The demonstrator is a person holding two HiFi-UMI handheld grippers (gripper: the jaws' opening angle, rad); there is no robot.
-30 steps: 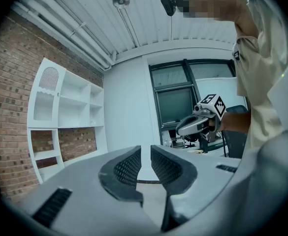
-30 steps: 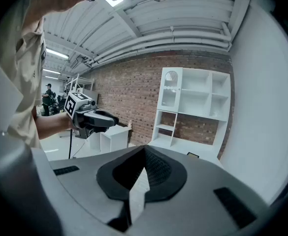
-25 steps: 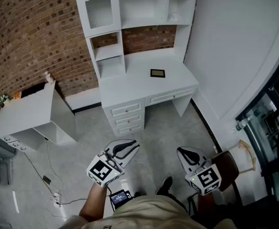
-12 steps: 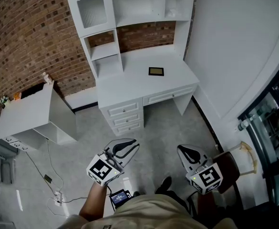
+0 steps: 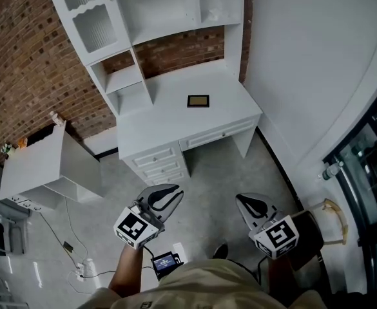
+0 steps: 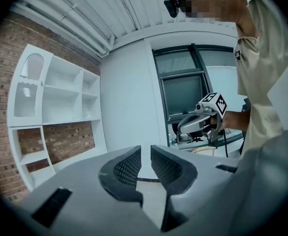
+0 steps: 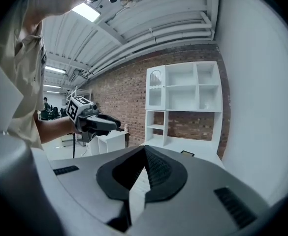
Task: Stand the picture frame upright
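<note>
The red brick wall [image 5: 20,56] is filling the upper left of the frame, cut off by the edge. The white desk [image 5: 169,124] with its open-shelved hutch [image 5: 156,5] is standing against it at upper centre (the topmost shelves are running out of view). Low in the frame, well apart from the desk, the left gripper [image 5: 169,197] is holding its ribbed dark pads slightly spread with nothing between them, while the right gripper [image 5: 246,203] is showing its pads pressed together, empty. The picture frame [image 5: 198,100], a small dark rectangle, is lying flat on the desktop, its contents too small to make out
</note>
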